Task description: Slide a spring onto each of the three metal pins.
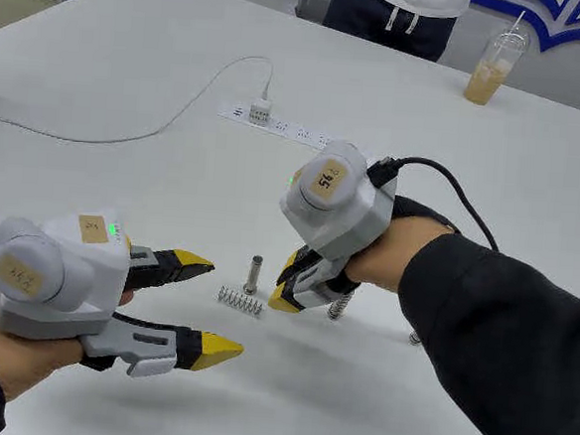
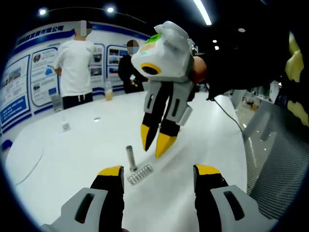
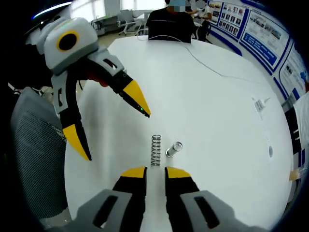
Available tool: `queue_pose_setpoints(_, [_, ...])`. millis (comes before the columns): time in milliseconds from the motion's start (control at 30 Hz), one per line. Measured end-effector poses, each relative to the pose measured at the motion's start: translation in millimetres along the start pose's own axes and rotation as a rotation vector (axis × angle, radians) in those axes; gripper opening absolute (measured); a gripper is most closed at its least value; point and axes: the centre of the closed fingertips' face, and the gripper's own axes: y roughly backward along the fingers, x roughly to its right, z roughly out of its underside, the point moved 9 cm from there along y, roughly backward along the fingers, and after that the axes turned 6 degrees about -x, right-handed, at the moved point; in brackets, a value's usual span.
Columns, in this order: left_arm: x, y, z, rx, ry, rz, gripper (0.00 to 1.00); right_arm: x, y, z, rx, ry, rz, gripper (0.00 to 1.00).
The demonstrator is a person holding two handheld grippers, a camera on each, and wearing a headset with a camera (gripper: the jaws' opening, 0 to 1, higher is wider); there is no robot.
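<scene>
In the head view the left tongs (image 1: 204, 303) sit at the lower left of the frame, spread wide and empty. The right tongs (image 1: 284, 299) point down at the centre, narrowed to a slim gap and holding nothing. Their tips are just beside a spring (image 1: 240, 300) lying flat on the white table (image 1: 131, 77). A bare metal pin (image 1: 253, 274) stands upright just above the spring in the frame.
</scene>
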Motion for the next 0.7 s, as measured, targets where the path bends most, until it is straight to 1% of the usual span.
queue_pose_setpoints(67, [-0.1, -0.1, -0.5, 0.001, 0.0, 0.0, 0.59, -0.7, -5.4, -0.3, 0.001, 0.001, 0.009, 0.15])
queue_pose_setpoints(200, [-1.3, 0.5, 0.2, -0.003, 0.001, -0.001, 0.59, 0.2, -14.9, 0.0, 0.009, -0.02, 0.007, 0.15])
queue_pose_setpoints(367, [-1.9, 0.8, 1.4, -0.008, 0.002, 0.0, 0.59, -0.1, -24.6, 0.8, 0.006, -0.029, 0.008, 0.15])
queue_pose_setpoints(467, [-2.6, 1.2, 1.5, -0.008, 0.002, -0.001, 0.59, -0.7, -28.7, 1.2, 0.005, -0.032, 0.002, 0.15])
queue_pose_setpoints(600, [-3.5, 2.0, 2.8, -0.013, 0.004, -0.002, 0.59, -0.8, -34.9, 2.8, -0.014, -0.021, -0.001, 0.14])
queue_pose_setpoints(700, [-4.0, 2.7, 4.1, -0.017, 0.005, -0.002, 0.58, -0.6, -36.8, 2.7, -0.01, -0.027, -0.006, 0.13])
